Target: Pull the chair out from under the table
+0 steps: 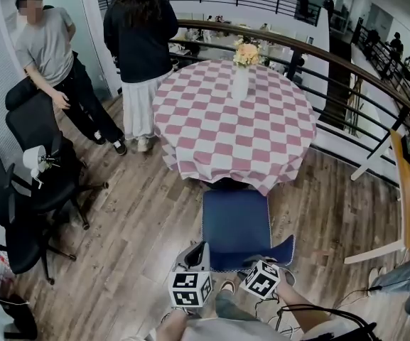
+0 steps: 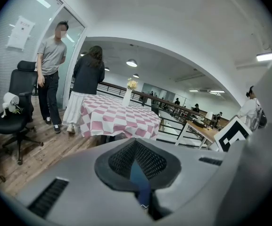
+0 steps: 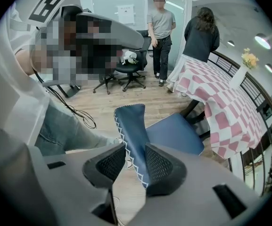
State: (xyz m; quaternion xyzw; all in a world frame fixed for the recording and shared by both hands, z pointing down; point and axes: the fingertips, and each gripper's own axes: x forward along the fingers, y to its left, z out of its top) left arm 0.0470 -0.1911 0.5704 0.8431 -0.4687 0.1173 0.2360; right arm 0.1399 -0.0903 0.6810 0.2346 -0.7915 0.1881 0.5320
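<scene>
The chair (image 1: 236, 222) is clamped by its back's top edge in the left tool (image 2: 138, 166) and right tool (image 3: 131, 161). It is judged light and stiff-framed, with a loose cover.

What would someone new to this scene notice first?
The round table, checked pink and white, fills the middle, with a vase of flowers at its centre. On its near side stands a blue chair, with the left tongs and right tongs clamped on its back.
</scene>
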